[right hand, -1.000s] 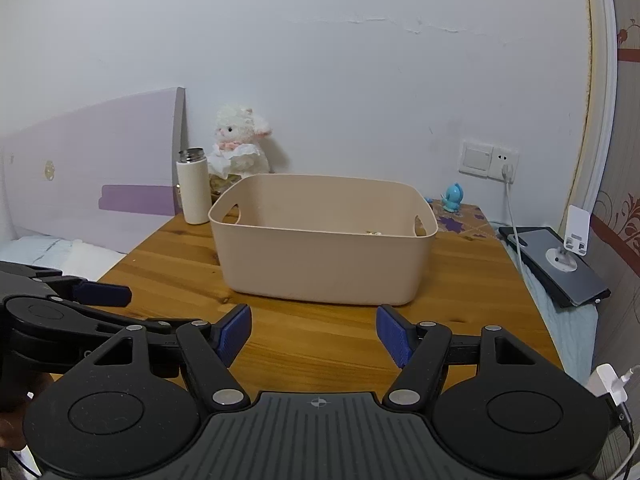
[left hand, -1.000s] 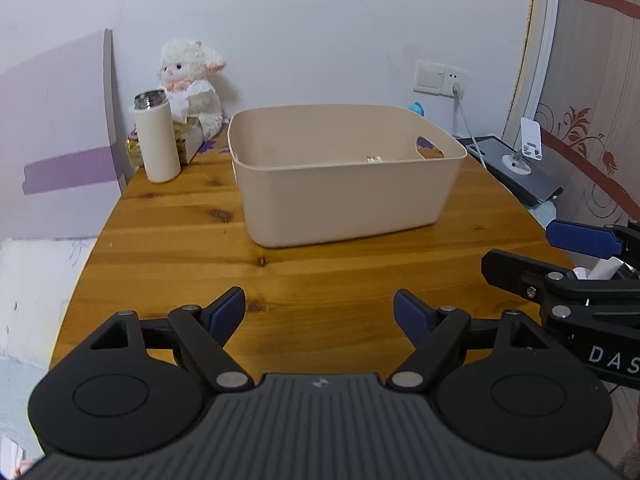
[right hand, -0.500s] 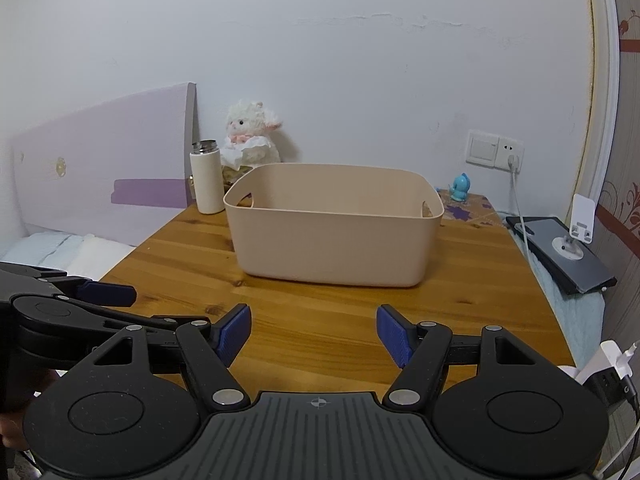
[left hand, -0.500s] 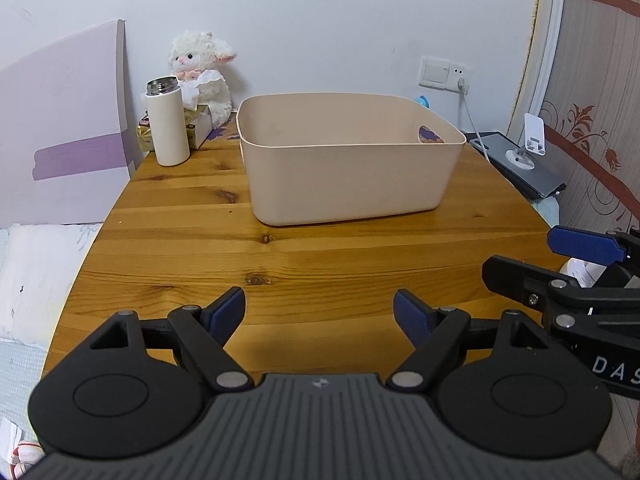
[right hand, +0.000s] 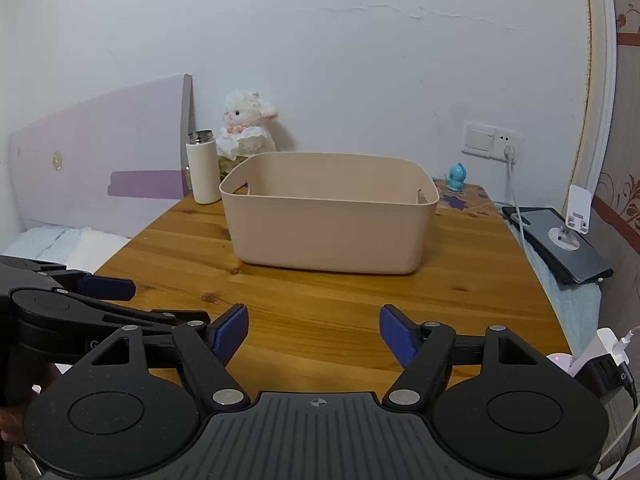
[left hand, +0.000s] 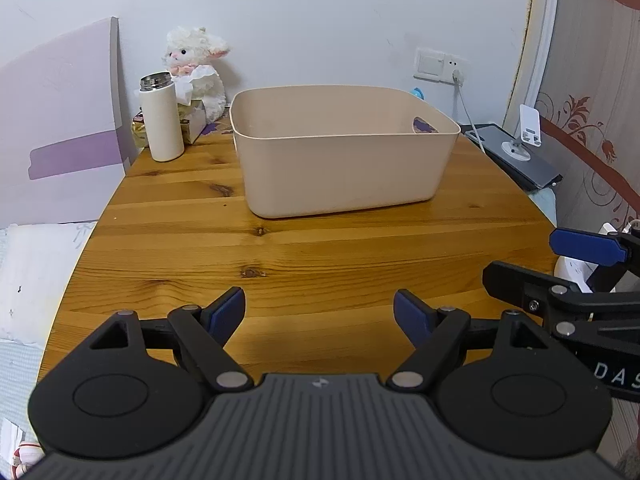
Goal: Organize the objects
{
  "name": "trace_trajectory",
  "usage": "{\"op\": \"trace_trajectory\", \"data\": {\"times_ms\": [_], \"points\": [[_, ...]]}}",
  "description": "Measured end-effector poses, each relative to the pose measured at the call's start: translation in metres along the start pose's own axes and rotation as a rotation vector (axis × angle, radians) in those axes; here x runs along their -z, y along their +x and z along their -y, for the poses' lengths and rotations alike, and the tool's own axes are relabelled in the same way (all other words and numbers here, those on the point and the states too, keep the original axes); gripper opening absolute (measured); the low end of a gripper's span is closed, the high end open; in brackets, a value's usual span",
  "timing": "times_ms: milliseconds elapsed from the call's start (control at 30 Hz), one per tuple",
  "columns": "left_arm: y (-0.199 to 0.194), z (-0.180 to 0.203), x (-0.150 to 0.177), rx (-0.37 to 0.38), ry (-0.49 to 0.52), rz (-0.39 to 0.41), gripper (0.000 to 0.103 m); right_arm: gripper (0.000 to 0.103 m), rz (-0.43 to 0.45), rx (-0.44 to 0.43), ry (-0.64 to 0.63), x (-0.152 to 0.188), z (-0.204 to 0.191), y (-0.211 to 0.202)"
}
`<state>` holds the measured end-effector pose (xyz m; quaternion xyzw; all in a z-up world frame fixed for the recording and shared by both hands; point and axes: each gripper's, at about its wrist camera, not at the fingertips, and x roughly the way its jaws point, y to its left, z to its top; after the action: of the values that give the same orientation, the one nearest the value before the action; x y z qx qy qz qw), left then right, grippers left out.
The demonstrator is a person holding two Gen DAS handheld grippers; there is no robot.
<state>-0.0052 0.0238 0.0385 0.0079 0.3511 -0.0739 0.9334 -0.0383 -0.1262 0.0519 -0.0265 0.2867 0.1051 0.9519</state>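
Left fingers: your left gripper (left hand: 319, 312) has its blue fingers (left hand: 226, 312) spread wide, nothing between them, hovering over the near edge of the counter (left hand: 320, 256)
Right fingers: your right gripper (right hand: 313, 330) is likewise spread and empty, low over the near counter just beside the left one
What lies ahead: the beige bin (right hand: 328, 216) sits straight in front of both pairs of fingers, well apart from them, with bare wood between
Bin axis: its long side runs across your view, left to right, with handle cut-outs in the short end walls
Nearer hand: neither is clearly closer; the bin is slightly right of centre for your left hand and about centred for your right
Bin contents: from this low angle you see only the inner walls; the floor is hidden, so you cannot tell what is inside
Loose things: the white flask (left hand: 161, 118) stands upright at the far left corner, near the bin's left end, with the plush lamb (left hand: 196, 68) behind it; a small blue figure (right hand: 456, 177) stands past the bin's right end
Likely reach: the flask looks like your left hand's job
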Motion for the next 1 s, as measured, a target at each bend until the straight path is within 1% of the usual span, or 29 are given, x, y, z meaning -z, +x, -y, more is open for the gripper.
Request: {"op": "trace_trajectory", "data": {"times_ms": [267,1000], "points": [[0.0014,0.0031,0.0006,0.003,0.016,-0.005,0.082,0.076,-0.010,0.007,0.011,0.0035,0.0006,0.0003],[0.0055,0.0043,0.0016,0.022,0.017,-0.038,0.082,0.077,-0.030,0.018,0.000,0.0039,0.0001,0.0014]]}}
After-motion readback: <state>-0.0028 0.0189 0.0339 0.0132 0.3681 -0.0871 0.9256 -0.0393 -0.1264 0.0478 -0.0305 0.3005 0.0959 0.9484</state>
